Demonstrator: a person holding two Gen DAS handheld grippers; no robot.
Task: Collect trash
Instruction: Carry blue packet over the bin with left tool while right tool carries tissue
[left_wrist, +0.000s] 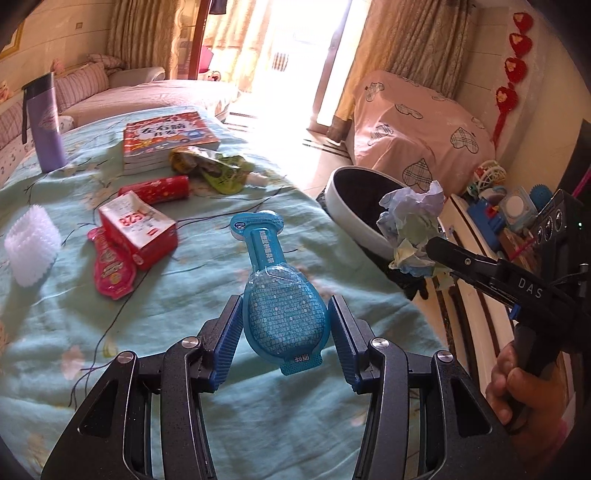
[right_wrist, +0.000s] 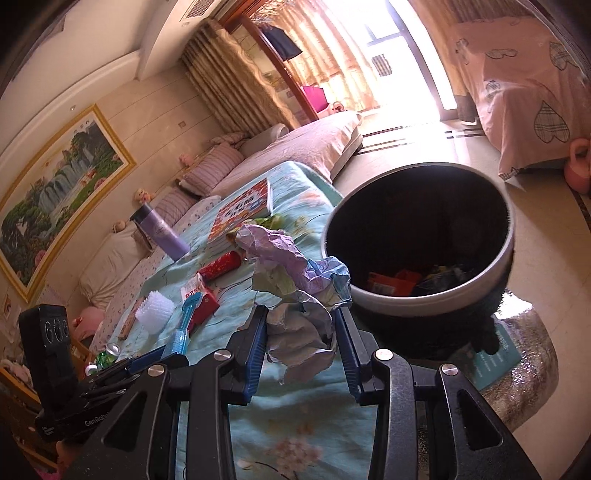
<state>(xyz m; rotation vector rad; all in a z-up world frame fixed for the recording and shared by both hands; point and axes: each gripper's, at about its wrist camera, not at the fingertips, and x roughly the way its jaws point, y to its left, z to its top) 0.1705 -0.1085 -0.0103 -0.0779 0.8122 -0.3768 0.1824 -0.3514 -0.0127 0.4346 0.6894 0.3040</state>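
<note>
Sunlit and cluttered, our living room has a table under a teal floral cloth (left_wrist: 207, 302), with a sofa behind it and bright glass doors beyond. Our left gripper (left_wrist: 285, 332) is clenched on a blue packet (left_wrist: 280, 302), its pads pressed to the packet's wide end while the narrow neck points away over the cloth. Our right gripper (right_wrist: 301, 332) grips a crumpled paper wad (right_wrist: 295, 295), held above the table edge just beside the bin (right_wrist: 406, 299); the left view shows the same wad (left_wrist: 413, 229) at the tip of that gripper, in front of the bin (left_wrist: 354, 221). We see red and dark scraps already lying in the bin's black interior.

Trash on the cloth: a red carton (left_wrist: 138, 232) on its side, a pink wrapper (left_wrist: 110, 269) touching it, a red tube (left_wrist: 159, 190) behind, a green pouch (left_wrist: 218, 170) against the book (left_wrist: 166, 138), and a white foam sleeve (left_wrist: 31, 245) near the left edge. A purple flask (left_wrist: 44, 125) stands upright at the far corner, well apart from the bin.
</note>
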